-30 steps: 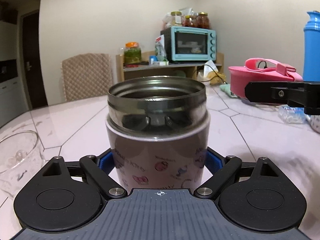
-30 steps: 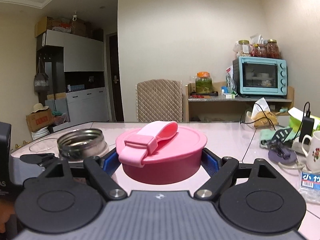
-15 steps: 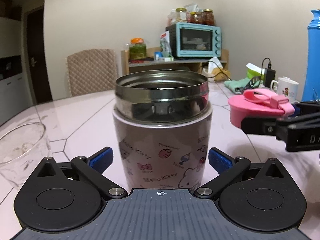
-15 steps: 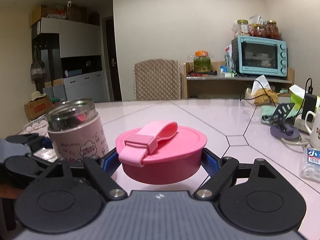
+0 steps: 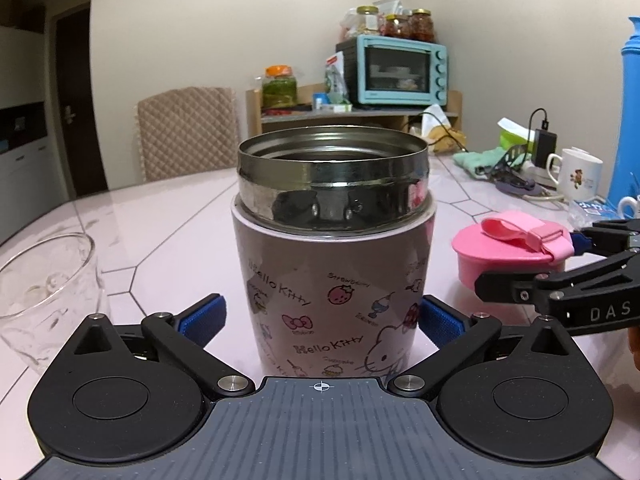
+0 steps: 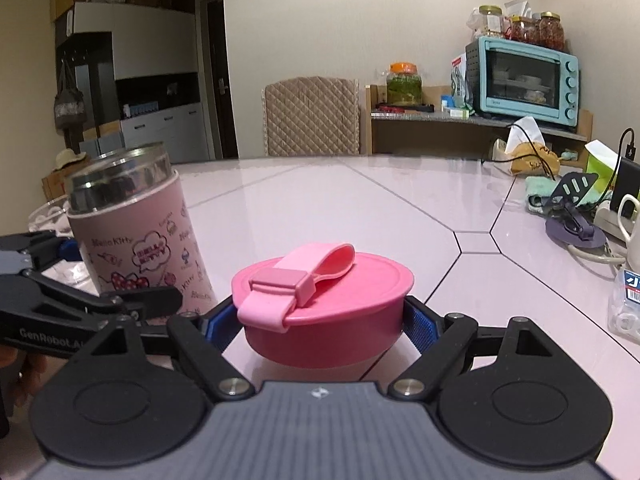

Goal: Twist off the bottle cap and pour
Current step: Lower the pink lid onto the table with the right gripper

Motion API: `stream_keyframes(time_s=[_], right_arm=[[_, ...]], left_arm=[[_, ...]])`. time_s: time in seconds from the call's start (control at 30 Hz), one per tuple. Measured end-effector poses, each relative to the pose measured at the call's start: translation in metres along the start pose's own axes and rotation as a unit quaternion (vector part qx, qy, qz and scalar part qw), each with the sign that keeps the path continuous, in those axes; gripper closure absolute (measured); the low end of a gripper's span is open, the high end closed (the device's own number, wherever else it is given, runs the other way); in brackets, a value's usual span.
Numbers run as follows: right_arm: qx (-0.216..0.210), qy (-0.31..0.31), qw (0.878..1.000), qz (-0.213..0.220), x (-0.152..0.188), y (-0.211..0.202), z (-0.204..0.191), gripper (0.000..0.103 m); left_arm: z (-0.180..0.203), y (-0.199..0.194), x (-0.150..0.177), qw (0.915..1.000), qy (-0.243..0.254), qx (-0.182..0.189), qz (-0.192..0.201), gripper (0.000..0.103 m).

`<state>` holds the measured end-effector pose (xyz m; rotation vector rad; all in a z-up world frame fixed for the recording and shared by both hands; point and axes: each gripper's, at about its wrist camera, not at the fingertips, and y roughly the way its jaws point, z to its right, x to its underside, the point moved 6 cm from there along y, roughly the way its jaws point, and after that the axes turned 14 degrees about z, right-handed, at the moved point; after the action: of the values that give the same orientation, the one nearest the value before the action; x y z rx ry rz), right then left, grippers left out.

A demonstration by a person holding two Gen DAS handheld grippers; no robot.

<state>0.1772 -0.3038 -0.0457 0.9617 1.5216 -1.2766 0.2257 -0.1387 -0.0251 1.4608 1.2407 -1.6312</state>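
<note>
Left wrist: one flask (image 5: 332, 264) (one cap (image 5: 512, 252))

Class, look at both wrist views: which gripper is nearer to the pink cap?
Right. The right gripper is shut on the pink cap; the left gripper stands open around the bottle, off to the cap's side.

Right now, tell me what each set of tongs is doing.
Left tongs: open, pads clear of the flask standing between them.
Right tongs: shut on the pink lid.
</note>
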Motion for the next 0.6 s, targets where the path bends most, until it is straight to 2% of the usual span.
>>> stream_keyframes(time_s=[0.2, 0.6], right_arm=[[-0.004, -0.006, 1.000, -0.026, 0.006, 0.006, -0.003, 0.017], [-0.006, 0.001, 0.999, -0.043, 0.013, 0.006, -0.002, 0.017]], left_arm=[[0.001, 0.001, 0.001, 0.9999, 0.004, -0.006, -0.007, 0.000], [-0.002, 0.000, 0.004, 0.9999, 0.002, -0.006, -0.014, 0.000]])
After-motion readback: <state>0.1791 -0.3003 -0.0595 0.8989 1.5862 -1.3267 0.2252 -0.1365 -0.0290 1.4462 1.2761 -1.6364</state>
